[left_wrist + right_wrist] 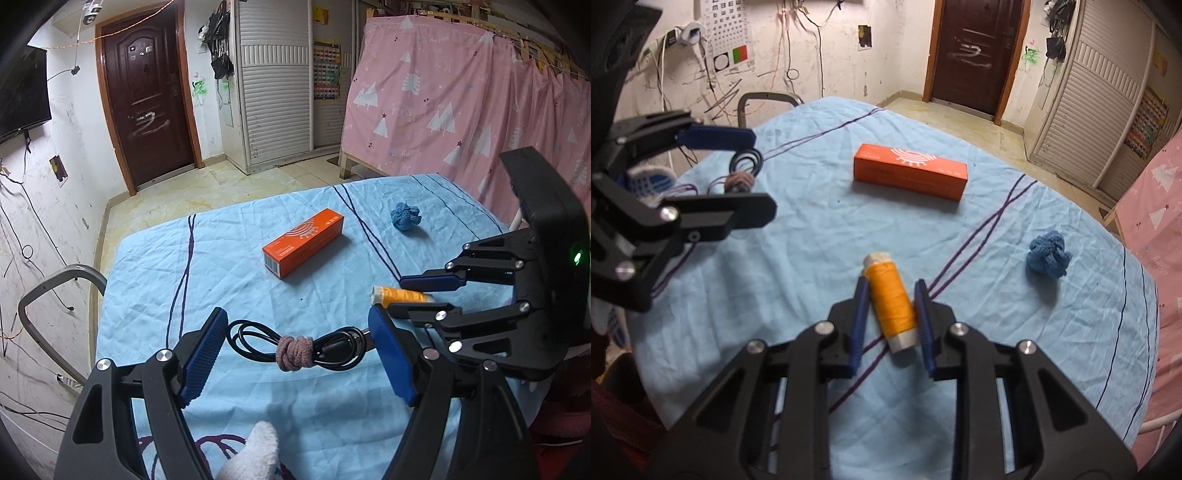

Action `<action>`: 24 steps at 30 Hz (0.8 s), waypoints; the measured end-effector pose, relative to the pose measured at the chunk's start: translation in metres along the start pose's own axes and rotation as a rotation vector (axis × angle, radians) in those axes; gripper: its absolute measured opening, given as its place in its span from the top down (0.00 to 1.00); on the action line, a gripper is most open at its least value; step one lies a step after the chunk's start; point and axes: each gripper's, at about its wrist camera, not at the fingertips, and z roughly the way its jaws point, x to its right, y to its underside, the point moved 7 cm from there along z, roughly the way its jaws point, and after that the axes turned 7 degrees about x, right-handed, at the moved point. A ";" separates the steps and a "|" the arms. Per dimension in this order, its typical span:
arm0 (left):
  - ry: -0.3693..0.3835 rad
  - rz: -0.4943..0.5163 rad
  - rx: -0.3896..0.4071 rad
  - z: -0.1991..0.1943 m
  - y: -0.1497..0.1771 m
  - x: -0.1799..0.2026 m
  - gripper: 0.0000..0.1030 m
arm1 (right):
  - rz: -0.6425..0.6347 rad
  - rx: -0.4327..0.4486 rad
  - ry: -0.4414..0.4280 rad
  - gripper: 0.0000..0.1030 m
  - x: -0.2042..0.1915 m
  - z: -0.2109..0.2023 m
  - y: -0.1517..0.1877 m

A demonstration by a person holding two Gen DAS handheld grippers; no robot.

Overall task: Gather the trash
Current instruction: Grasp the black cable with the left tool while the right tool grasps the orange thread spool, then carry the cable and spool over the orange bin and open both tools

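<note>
Right gripper [891,295] has its jaws clenched on the orange thread spool [891,299], which lies on the blue sheet [812,240] covering the surface, at about 6 o'clock in the right wrist view. Left gripper [295,332] is spread wide, jaws released, with the coiled black cable [295,349] lying between them untouched. Orange box [910,171] sits at 12 o'clock from the spool, blue knit ball [1049,254] off around 2 o'clock.

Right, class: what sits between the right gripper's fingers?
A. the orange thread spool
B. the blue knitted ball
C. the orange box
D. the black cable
A: the right gripper has its blue pads closed on the orange thread spool; the other things lie apart on the blue sheet.
</note>
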 end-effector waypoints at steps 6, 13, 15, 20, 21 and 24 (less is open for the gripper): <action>-0.016 0.003 0.000 -0.005 -0.007 0.009 0.33 | 0.017 0.032 -0.020 0.83 0.001 -0.006 0.001; -0.020 0.033 0.001 -0.005 -0.017 0.031 0.33 | 0.078 0.101 -0.007 0.83 0.028 -0.034 0.004; -0.015 0.044 0.003 -0.005 -0.021 0.040 0.33 | 0.099 0.121 0.002 0.83 0.037 -0.043 0.005; 0.009 0.080 0.011 -0.001 -0.034 0.073 0.33 | 0.151 0.172 0.035 0.83 0.066 -0.070 0.013; 0.019 0.092 0.013 0.001 -0.037 0.083 0.33 | 0.162 0.183 0.045 0.83 0.074 -0.077 0.017; 0.043 0.122 0.016 0.005 -0.045 0.109 0.33 | 0.203 0.211 0.075 0.83 0.098 -0.095 0.029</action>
